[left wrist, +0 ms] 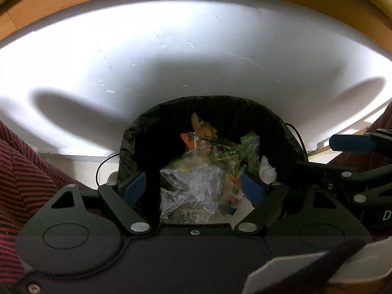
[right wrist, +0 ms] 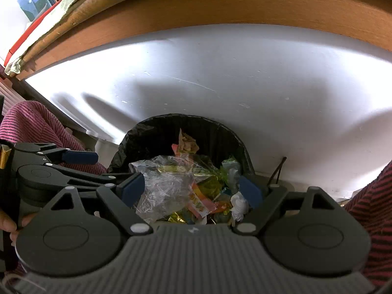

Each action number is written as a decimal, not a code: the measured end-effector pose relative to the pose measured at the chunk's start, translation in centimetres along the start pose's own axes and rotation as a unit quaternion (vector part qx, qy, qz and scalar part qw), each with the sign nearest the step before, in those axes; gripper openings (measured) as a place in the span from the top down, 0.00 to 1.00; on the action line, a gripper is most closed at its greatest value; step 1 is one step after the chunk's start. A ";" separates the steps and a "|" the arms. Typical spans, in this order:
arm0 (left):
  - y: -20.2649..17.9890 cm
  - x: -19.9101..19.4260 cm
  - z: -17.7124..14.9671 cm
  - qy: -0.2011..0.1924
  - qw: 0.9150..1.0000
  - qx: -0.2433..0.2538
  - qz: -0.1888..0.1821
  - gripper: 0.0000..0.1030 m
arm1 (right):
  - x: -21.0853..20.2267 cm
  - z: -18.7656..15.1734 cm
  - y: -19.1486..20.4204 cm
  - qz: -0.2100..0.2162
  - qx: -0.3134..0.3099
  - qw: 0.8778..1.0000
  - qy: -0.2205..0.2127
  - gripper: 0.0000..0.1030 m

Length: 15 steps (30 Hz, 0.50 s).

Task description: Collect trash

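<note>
1. While both grippers hang over the bin (left wrist: 137, 147), treat the step in hand as judged from the view: picking the bin liner (right wrist: 137, 132) up by its rim so the trash can be carried off, or else a pause after a drop.
2. The left gripper (left wrist: 193, 191) points steeply down into the bin. Its jaws stand wide apart with nothing clamped; clear plastic wrap (left wrist: 193, 186) lies below the gap, not between the pads.
3. The right gripper (right wrist: 192, 191) points down likewise, jaws apart and empty. In its view the left gripper (right wrist: 78, 158) shows just beside it.
4. The bin stands on the floor against the white wall (left wrist: 196, 49), between the person's striped trouser legs (left wrist: 22, 178). It holds wrappers, a crumpled yellow paper (right wrist: 187, 142) and a white tissue (right wrist: 238, 207).
5. The bin stands upright: its long axis runs vertically and its mouth faces up toward both cameras.
6. To grip well, set each gripper at opposite sides of the rim, one pad inside the liner and one outside.
7. Close on the liner film alone, not on loose trash.
8. Lift both sides evenly, since the heap reaches near the rim and may spill.
</note>
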<state>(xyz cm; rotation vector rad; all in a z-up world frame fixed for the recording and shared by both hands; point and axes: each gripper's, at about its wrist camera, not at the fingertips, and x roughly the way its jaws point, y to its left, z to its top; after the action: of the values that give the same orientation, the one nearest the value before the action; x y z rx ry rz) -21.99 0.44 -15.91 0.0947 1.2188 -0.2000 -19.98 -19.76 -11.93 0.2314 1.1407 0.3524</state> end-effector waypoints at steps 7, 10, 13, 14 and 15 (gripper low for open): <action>-0.1 0.1 0.0 0.001 1.000 0.000 0.001 0.18 | 0.0 0.0 -0.1 0.000 0.000 1.000 0.000 0.11; 0.0 0.1 0.0 0.002 1.000 -0.001 0.000 0.18 | 0.0 -0.1 -0.1 0.000 0.000 1.000 0.000 0.11; 0.0 0.1 0.0 0.002 1.000 -0.001 -0.001 0.18 | 0.0 0.0 -0.1 0.000 0.000 1.000 0.000 0.11; 0.1 0.1 0.0 0.002 1.000 -0.001 -0.001 0.18 | 0.0 -0.1 -0.1 0.000 0.000 1.000 0.000 0.11; 0.1 0.1 0.0 0.002 1.000 -0.001 -0.001 0.18 | 0.0 -0.1 -0.1 0.000 0.000 1.000 0.000 0.11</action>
<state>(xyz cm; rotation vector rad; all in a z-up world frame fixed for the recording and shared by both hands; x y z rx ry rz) -21.97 0.52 -16.03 0.0924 1.2235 -0.2003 -20.02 -19.90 -12.00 0.2307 1.1398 0.3529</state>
